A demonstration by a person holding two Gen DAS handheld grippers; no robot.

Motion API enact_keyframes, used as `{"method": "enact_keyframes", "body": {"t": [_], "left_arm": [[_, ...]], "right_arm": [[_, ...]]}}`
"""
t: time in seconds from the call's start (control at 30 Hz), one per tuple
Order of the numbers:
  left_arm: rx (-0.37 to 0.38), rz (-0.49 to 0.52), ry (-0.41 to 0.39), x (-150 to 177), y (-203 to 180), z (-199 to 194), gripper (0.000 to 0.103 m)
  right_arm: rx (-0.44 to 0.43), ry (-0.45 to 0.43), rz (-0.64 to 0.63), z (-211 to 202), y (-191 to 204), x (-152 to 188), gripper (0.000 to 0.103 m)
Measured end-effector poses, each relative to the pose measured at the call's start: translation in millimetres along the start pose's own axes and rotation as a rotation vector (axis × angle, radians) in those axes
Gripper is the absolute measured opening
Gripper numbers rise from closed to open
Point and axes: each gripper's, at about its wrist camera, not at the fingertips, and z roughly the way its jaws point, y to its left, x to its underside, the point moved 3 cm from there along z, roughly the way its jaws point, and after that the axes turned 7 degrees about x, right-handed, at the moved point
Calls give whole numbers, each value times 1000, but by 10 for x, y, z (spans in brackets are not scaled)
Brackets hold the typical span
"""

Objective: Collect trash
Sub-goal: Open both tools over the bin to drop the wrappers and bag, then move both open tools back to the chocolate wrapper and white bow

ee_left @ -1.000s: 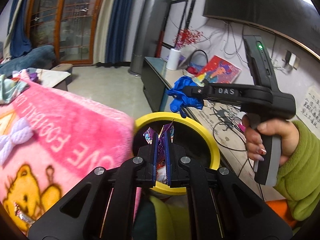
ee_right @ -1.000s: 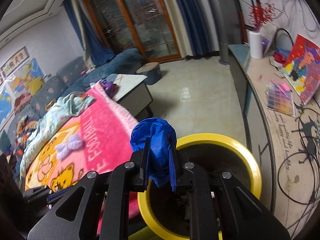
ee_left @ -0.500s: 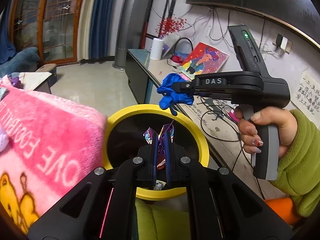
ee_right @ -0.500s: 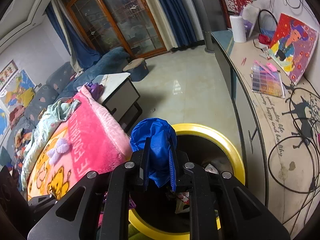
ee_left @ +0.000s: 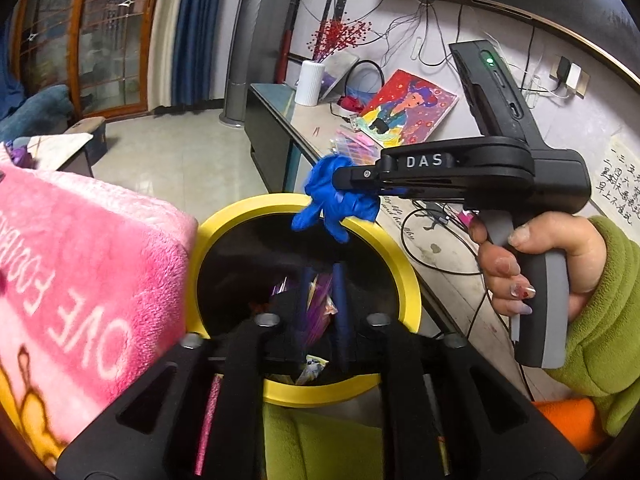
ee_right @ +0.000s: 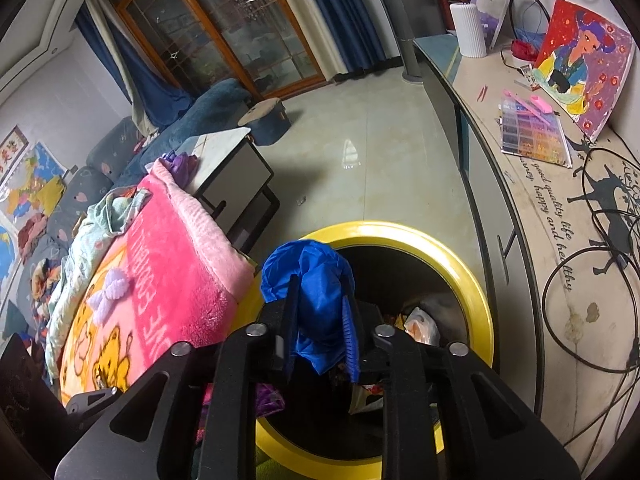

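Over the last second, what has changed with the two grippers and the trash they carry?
The left gripper has opened its fingers over the yellow bin, and the shiny wrapper sits loose between them, seemingly being let go. Both grippers have shifted further over the bin's mouth. The right gripper stays shut on the blue glove, and the pink blanket lies where it was.

Black right gripper [ee_left: 352, 178] marked "DAS", green light; green sleeve [ee_left: 608, 312], painted nails.

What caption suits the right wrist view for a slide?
Right tongs hold a crumpled blue plastic glove above the round yellow-rimmed trash bin, beside a fluffy pink blanket.
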Motion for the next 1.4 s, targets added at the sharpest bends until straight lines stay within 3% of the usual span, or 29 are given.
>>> {"method": "enact_keyframes", "body": {"t": [0.17,0.23,0.33,0.43,0.8,1.4], "left_arm": [[-46,2,-22,6,44,-38,45],[-44,-8,-31,8,63,-77,62],[-55,-37,-37,11,125,-130,80],[-65,-68,-37,17,183,-177,92],[-182,-77,-110,-2,279,-487,92],[-398,-205,-232,242,742,-1359,92]], "right_arm": [[7,-3,-2,-4,-3,-2,34],[9,-6,-3,-7,-7,-8,38],[14,-12,-9,-19,11,-8,43],[23,-26,-20,-43,42,-14,50],[32,-102,-87,-208,286,-15,59],[-89,-133,-288,-325,1225,244,64]]}}
